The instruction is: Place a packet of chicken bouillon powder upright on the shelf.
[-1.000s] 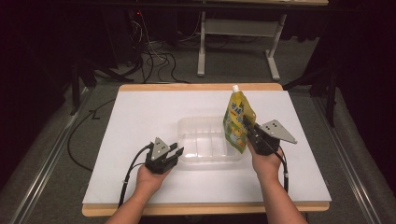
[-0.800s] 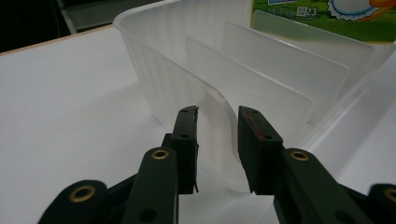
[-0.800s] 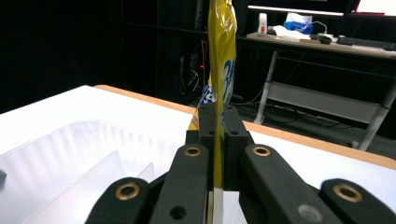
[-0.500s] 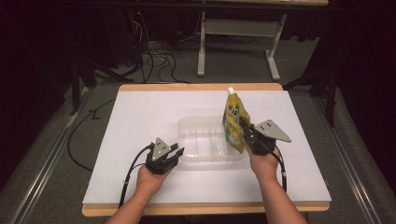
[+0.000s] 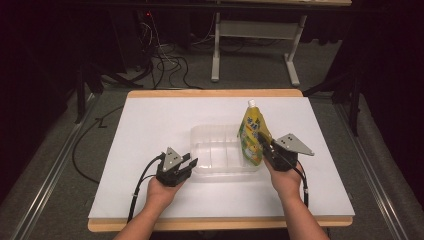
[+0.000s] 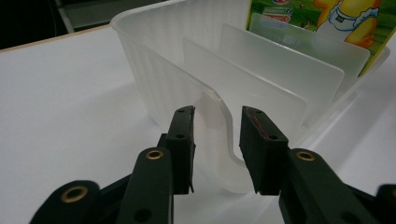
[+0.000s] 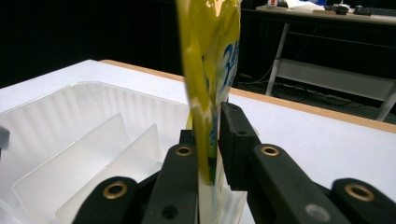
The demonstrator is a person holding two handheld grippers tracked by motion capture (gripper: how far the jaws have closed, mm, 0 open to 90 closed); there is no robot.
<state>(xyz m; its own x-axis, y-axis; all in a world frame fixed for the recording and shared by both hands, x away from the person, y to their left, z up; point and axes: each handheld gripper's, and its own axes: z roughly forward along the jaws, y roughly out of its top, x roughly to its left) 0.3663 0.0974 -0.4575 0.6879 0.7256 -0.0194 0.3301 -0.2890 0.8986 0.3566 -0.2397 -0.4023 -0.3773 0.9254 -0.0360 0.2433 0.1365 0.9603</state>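
Note:
A clear plastic tray (image 5: 210, 131) with upright dividers lies mid-board. A yellow spouted pouch (image 5: 252, 132) stands upright in its right end. My left gripper (image 5: 192, 162) is at the tray's near-left corner. In the left gripper view (image 6: 217, 116) its jaws have just been opening and straddle the tray's curved rim lip (image 6: 219, 121), with a small gap on each side. My right gripper (image 5: 261, 142) is at the pouch's lower edge. In the right gripper view (image 7: 208, 120) its jaws have just been opening, and the pouch (image 7: 210, 56) still hangs between them.
The tray sits on a white board (image 5: 150, 125) laid over a wooden table (image 5: 215, 93). Bare board lies left, right and behind the tray. Beyond the table, cables (image 5: 165, 55) trail on the floor beside a white desk frame (image 5: 255, 30).
The pouch has come more upright and sunk slightly into the tray's right end, with the right hand following. The left hand has stayed at the tray's corner.

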